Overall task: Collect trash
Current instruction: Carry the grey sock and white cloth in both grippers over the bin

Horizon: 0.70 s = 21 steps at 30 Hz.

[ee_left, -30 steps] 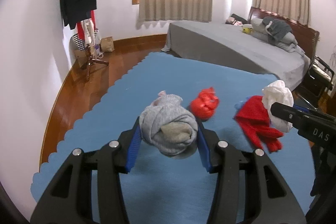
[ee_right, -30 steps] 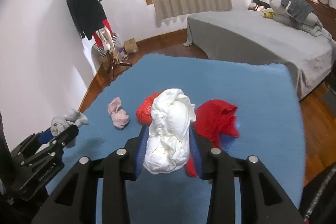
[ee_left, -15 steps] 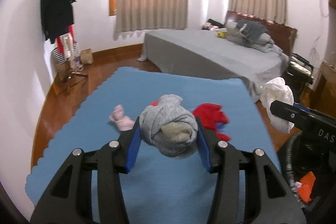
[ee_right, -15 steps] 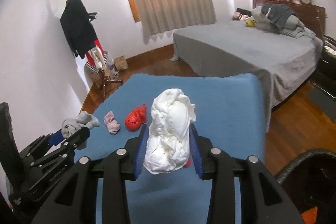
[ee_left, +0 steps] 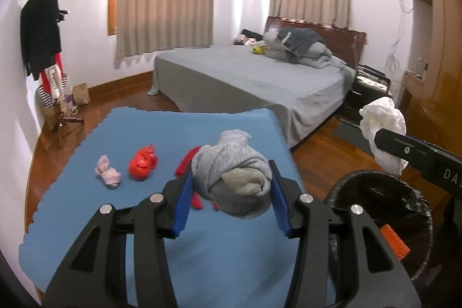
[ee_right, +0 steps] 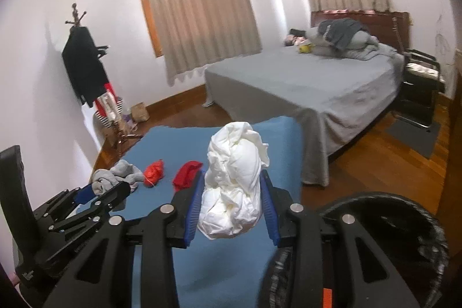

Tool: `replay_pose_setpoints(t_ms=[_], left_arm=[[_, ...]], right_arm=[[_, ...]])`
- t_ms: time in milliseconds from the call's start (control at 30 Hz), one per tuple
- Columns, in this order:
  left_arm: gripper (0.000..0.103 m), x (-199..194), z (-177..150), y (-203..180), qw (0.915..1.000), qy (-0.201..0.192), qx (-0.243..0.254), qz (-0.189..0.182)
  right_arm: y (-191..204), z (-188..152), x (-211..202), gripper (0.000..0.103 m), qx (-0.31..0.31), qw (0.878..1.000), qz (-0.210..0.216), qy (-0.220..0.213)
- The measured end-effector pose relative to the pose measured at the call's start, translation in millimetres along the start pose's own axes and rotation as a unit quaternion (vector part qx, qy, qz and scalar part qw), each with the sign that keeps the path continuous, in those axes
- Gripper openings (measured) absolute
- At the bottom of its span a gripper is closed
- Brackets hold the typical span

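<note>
My left claw (ee_left: 231, 198) clamps a balled grey sock (ee_left: 232, 181); my right claw (ee_right: 231, 207) grips a crumpled white wad (ee_right: 235, 181) — both held above the blue mat (ee_left: 173, 250), beside the black bin (ee_left: 404, 210). Farther out on the mat lie a red bag (ee_left: 143, 165), a pink sock (ee_left: 107, 171) and a red cloth (ee_right: 186, 173) — then the grey bed (ee_left: 245, 77).

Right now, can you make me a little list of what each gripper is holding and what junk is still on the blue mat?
left gripper: shut on the grey sock bundle
right gripper: shut on the white crumpled wad
still on the blue mat: pink sock, red plastic bag, red cloth
black bin: lower right, beside the mat, something orange inside
both loads: lifted clear of the mat, neither over the bin's opening yet
</note>
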<state>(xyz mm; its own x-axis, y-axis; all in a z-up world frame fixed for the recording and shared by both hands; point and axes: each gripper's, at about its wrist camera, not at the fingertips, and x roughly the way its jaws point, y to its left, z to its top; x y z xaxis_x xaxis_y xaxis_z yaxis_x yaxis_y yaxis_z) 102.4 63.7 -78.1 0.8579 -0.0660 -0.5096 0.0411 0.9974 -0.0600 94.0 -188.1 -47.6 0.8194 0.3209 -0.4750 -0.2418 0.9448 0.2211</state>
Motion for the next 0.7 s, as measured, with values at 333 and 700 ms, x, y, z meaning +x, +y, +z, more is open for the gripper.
replay_pose_setpoints(t_ms=[333,700], left_arm=[[0.047,-16.4,-0.1,-53.4,0.9982,-0.013,0.034,-0.049],[0.047,-27.8,-1.1,-109.5,0.9919,-0.026,0.068,-0.104]], right_arm=[[-34.2,-8.7,-46.7,0.038,0.018,0.999,-0.04,-0.024],[-60.4,-16.3,-85.0,0.038,0.021,0.995,-0.084,-0.047]])
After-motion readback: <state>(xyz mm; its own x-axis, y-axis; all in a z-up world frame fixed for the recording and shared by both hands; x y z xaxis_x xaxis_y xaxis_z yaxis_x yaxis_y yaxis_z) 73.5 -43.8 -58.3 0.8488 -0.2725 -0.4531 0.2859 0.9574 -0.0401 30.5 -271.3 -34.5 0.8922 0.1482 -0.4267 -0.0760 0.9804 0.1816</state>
